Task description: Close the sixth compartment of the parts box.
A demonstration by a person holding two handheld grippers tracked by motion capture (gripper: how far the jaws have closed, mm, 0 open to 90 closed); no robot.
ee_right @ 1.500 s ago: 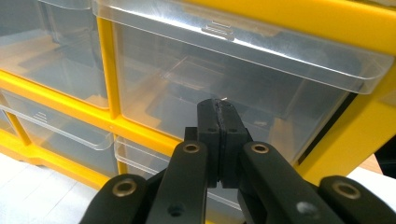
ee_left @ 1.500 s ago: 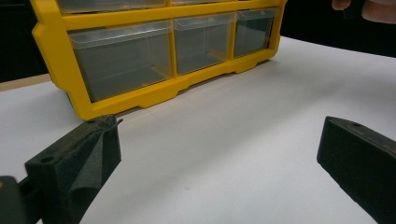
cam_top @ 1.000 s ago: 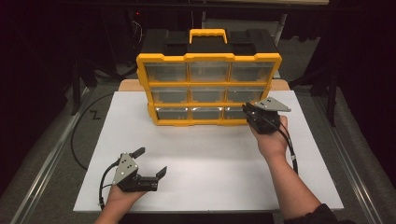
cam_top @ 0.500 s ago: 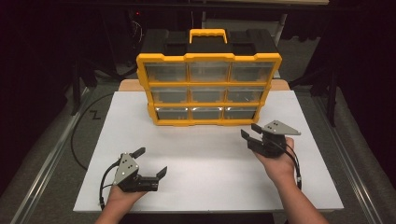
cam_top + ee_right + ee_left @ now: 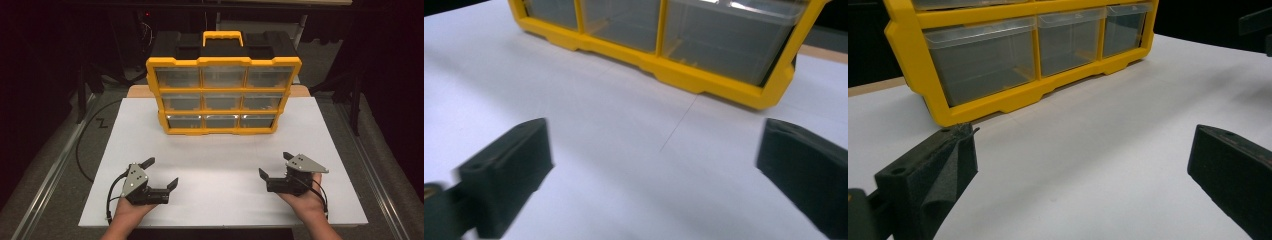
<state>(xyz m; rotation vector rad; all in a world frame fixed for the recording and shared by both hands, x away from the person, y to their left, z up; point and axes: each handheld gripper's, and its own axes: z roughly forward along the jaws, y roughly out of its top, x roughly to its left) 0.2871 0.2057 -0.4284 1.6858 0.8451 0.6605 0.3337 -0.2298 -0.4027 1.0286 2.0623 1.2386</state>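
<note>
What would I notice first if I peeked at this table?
A big yellow drawer organizer with clear drawers stands at the far side of the white table. Nearer, the left gripper and the right gripper sit with jaws wide open, holding nothing.

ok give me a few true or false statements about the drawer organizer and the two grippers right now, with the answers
1. The yellow drawer organizer stands on the white table with three rows of three clear drawers. True.
2. The right gripper grips a bottom drawer. False: its jaws have just been opening, nothing sits between them, and it is well apart from the organizer.
3. The left gripper has its jaws open with nothing between them. True.
4. One bottom drawer is pulled far out. False: all nine sit in the frame.
5. The organizer has a yellow carry handle on top. True.
</note>
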